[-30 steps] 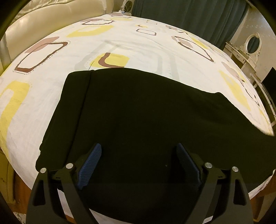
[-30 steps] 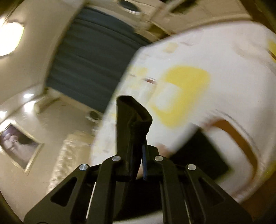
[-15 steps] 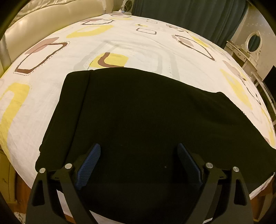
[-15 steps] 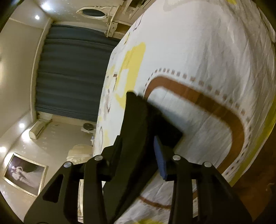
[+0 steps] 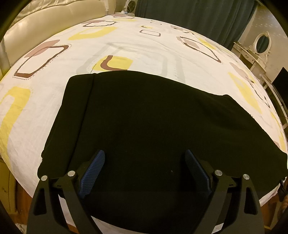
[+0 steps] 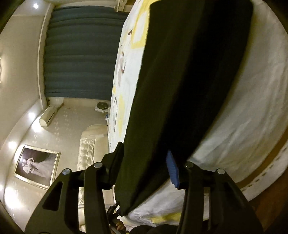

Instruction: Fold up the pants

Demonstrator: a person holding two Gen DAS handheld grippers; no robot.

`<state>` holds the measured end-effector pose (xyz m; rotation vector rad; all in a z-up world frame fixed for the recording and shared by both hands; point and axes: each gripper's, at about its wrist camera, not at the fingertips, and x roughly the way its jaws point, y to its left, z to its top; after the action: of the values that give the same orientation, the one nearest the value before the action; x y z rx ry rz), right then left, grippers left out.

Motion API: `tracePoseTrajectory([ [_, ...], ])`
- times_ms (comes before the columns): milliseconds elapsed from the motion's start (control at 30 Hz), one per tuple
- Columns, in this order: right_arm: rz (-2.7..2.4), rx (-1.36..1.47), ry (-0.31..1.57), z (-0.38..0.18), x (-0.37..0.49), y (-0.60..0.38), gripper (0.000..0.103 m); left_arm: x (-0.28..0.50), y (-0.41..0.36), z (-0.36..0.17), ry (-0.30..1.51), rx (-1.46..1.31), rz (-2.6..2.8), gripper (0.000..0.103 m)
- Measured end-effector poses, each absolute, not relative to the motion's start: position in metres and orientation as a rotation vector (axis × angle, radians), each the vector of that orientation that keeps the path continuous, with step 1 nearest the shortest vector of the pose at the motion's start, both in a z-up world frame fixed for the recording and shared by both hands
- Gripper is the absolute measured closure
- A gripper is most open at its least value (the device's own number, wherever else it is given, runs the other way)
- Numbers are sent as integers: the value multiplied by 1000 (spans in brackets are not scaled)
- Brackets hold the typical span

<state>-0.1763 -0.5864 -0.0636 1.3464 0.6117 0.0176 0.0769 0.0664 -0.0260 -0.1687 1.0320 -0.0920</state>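
Note:
The black pants (image 5: 144, 122) lie flat on the patterned bed sheet (image 5: 126, 45), folded lengthwise, one end reaching the bed's near edge. My left gripper (image 5: 144, 162) is open and hovers just above the near part of the pants, holding nothing. In the right wrist view the pants (image 6: 180, 90) stretch away along the bed, the view rolled sideways. My right gripper (image 6: 145, 160) has its jaws spread wide, with the pants end lying between them. The blue pad (image 6: 172, 169) of one finger shows beside the cloth.
A cream padded headboard (image 5: 45, 19) stands at the far left. Dark teal curtains (image 5: 189, 16) hang behind the bed. A white dresser with an oval mirror (image 5: 261, 43) stands at the right. The bed's wooden edge (image 6: 270, 162) lies to the right of the right gripper.
My right gripper has opened from shut on the pants end, and the lifted pants end has been laid down on the bed. The left gripper has barely moved.

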Motion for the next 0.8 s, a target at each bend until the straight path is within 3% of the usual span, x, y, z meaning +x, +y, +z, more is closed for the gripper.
tracePoseTrajectory([
  [100,-9,1256,633,-49,-174,-584,97,77,68,-26,1035,-170,-105,13],
  [233,-61,1185,646,-39,-188,-577,97,75,69,-25,1033,-166,-118,13],
  [467,-77,1312,608,-76,-195,-581,96,70,68,-26,1023,-144,-133,13],
  [567,-54,1272,609,-64,-191,-569,88,70,69,-26,1021,-148,-142,13],
  [633,-25,1267,618,-59,-181,-553,76,70,70,-26,1017,-153,-144,13],
  [800,72,1276,690,-62,-151,-515,70,70,69,-26,1015,-151,-138,13],
])
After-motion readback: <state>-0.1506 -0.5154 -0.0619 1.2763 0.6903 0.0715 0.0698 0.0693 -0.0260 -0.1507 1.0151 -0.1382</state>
